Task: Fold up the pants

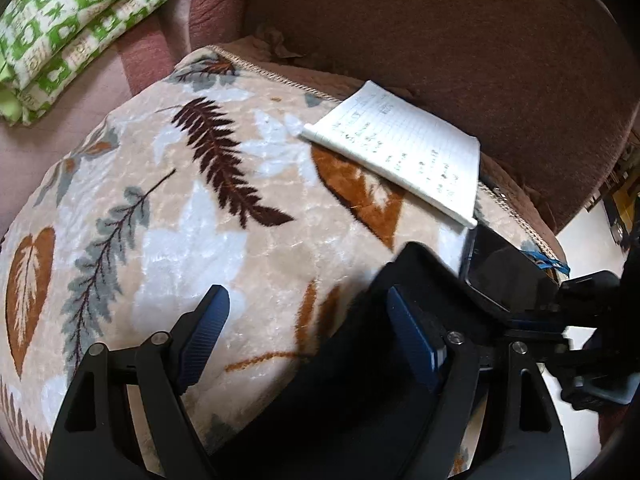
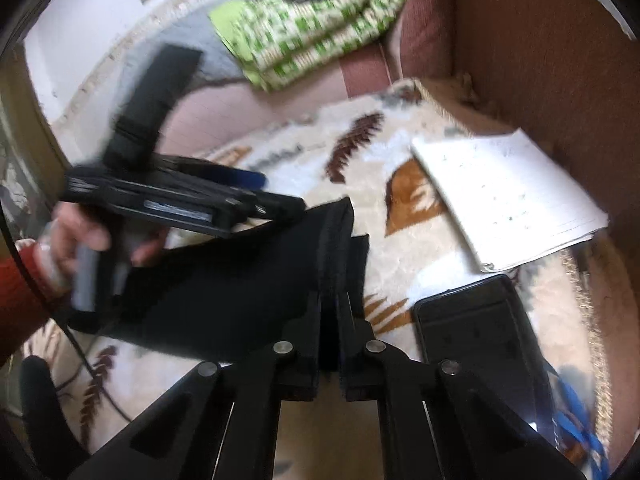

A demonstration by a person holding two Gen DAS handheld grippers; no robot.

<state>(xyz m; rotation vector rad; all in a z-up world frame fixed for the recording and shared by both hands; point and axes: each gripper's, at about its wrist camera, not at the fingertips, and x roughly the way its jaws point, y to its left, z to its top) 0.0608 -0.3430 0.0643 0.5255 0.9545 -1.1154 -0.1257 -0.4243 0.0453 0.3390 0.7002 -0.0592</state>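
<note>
The black pants [image 2: 248,280] hang above a cream leaf-patterned blanket [image 1: 192,208]. My right gripper [image 2: 329,300] is shut on a folded edge of the pants and holds it up. In the left wrist view the pants [image 1: 360,380] drape between and over the right finger of my left gripper [image 1: 308,320], whose jaws stand wide apart. The left gripper also shows in the right wrist view [image 2: 256,196], held by a hand, at the pants' left edge. The picture is motion-blurred.
An open notebook [image 1: 404,152] and a black phone [image 2: 480,328] lie on the blanket's right side. A green-and-white quilt [image 1: 72,20] lies folded at the back left. A brown sofa back [image 1: 440,32] rises behind. A blue strap [image 2: 576,432] lies at the right edge.
</note>
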